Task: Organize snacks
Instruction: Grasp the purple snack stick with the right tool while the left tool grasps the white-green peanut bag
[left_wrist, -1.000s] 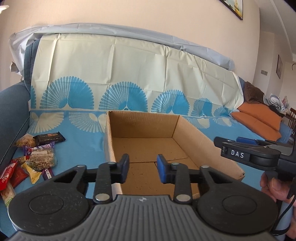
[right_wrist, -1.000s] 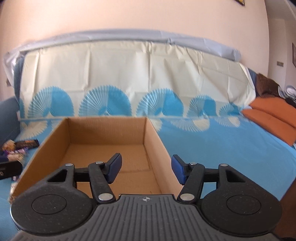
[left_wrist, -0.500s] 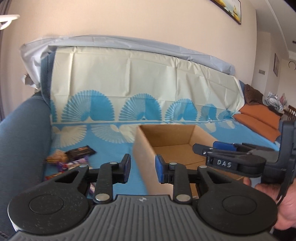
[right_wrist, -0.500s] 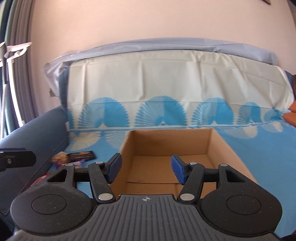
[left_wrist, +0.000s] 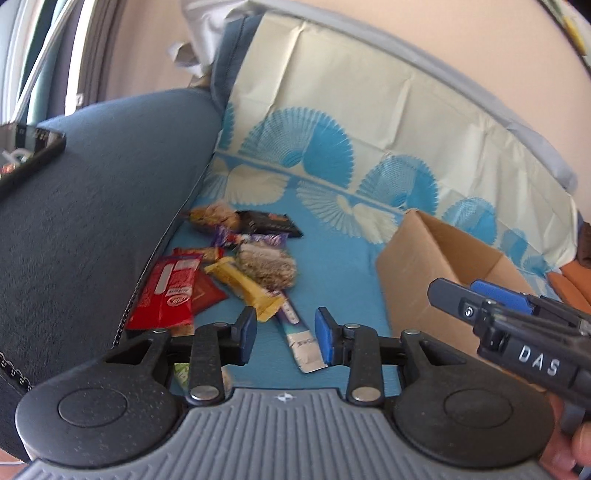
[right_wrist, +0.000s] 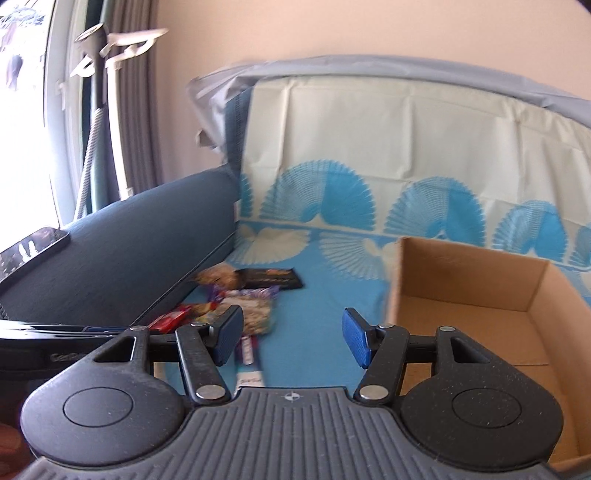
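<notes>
A pile of snack packets lies on the blue sofa cover by the armrest: a red packet (left_wrist: 168, 295), a yellow bar (left_wrist: 245, 288), a nut bar (left_wrist: 267, 264), a black packet (left_wrist: 267, 221) and a thin white-tipped bar (left_wrist: 299, 332). The pile also shows in the right wrist view (right_wrist: 243, 299). An empty cardboard box (left_wrist: 443, 266) (right_wrist: 476, 295) stands to the right of it. My left gripper (left_wrist: 284, 338) is open and empty, just above the near end of the pile. My right gripper (right_wrist: 291, 338) is open and empty, between pile and box.
The dark blue sofa armrest (left_wrist: 96, 192) rises at the left with a dark phone (right_wrist: 33, 251) on top. The sofa back carries a cream and blue patterned cover (left_wrist: 369, 122). Orange cushions (left_wrist: 569, 280) lie far right. A curtain and window (right_wrist: 44, 110) stand at the left.
Both grippers have swung left, from facing the box to facing the snack pile by the armrest. My left gripper has opened a little wider. The box now sits at the right.
</notes>
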